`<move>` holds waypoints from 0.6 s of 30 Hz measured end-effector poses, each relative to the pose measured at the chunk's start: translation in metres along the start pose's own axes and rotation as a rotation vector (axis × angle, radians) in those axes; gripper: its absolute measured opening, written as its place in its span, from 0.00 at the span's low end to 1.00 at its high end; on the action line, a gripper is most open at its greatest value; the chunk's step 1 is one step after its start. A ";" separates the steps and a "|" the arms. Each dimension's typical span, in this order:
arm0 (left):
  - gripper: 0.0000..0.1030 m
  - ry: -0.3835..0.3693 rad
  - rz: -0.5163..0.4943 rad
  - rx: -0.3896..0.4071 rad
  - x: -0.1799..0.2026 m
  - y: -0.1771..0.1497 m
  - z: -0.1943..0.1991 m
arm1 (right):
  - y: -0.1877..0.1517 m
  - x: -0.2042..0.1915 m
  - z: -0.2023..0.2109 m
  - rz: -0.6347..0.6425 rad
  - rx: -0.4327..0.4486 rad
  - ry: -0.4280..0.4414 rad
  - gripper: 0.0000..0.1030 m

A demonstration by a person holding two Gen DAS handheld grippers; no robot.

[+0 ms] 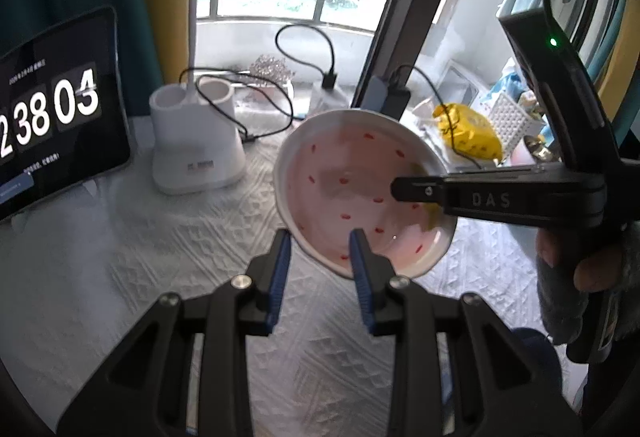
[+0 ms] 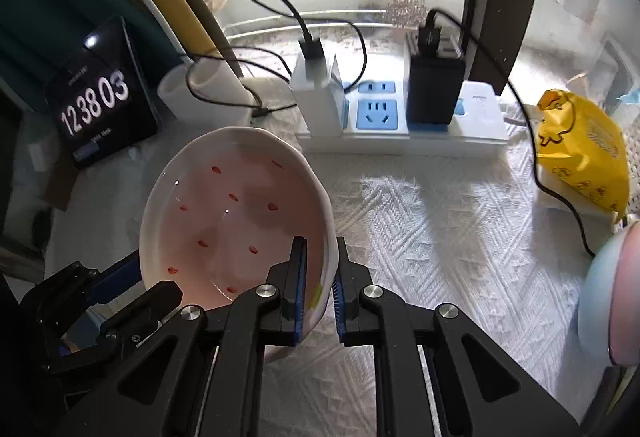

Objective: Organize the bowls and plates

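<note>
A white bowl with a pink inside and red specks (image 1: 352, 189) is held tilted above the white textured cloth. My right gripper (image 2: 319, 279) is shut on the bowl's (image 2: 236, 221) near rim, one finger inside and one outside. It shows from the side in the left wrist view (image 1: 416, 191). My left gripper (image 1: 320, 257) is open, its blue-padded fingers straddling the bowl's lower rim without closing on it. A pale blue and pink bowl (image 2: 612, 297) shows at the right edge of the right wrist view.
A tablet clock (image 1: 52, 117) leans at the left. A white holder (image 1: 196, 141) stands beside it. A power strip with chargers and cables (image 2: 400, 109) lies at the back. A yellow packet (image 2: 580, 161) and a white basket (image 1: 512, 121) sit at the right.
</note>
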State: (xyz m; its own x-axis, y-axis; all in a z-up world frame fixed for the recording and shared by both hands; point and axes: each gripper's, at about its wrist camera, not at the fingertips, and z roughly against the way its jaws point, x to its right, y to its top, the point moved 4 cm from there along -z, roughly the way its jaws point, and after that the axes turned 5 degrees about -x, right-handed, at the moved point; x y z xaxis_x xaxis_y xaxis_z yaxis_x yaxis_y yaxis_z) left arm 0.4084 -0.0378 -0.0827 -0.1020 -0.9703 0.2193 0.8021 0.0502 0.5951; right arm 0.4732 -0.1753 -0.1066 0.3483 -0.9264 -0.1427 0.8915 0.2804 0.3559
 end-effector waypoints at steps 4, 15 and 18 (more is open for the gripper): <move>0.30 -0.010 -0.008 0.017 0.004 0.000 0.013 | -0.006 0.000 0.020 0.007 0.023 -0.010 0.13; 0.30 -0.042 -0.029 0.081 0.021 -0.002 0.055 | -0.026 -0.009 0.067 0.014 0.072 -0.028 0.13; 0.30 -0.045 -0.039 0.106 0.027 -0.005 0.069 | -0.033 -0.015 0.080 0.024 0.105 -0.034 0.13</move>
State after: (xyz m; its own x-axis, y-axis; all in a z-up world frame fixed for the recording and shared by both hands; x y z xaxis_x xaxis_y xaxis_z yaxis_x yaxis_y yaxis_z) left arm 0.3610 -0.0479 -0.0260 -0.1604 -0.9605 0.2276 0.7306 0.0395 0.6816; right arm 0.4150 -0.1911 -0.0423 0.3579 -0.9282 -0.1021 0.8472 0.2767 0.4535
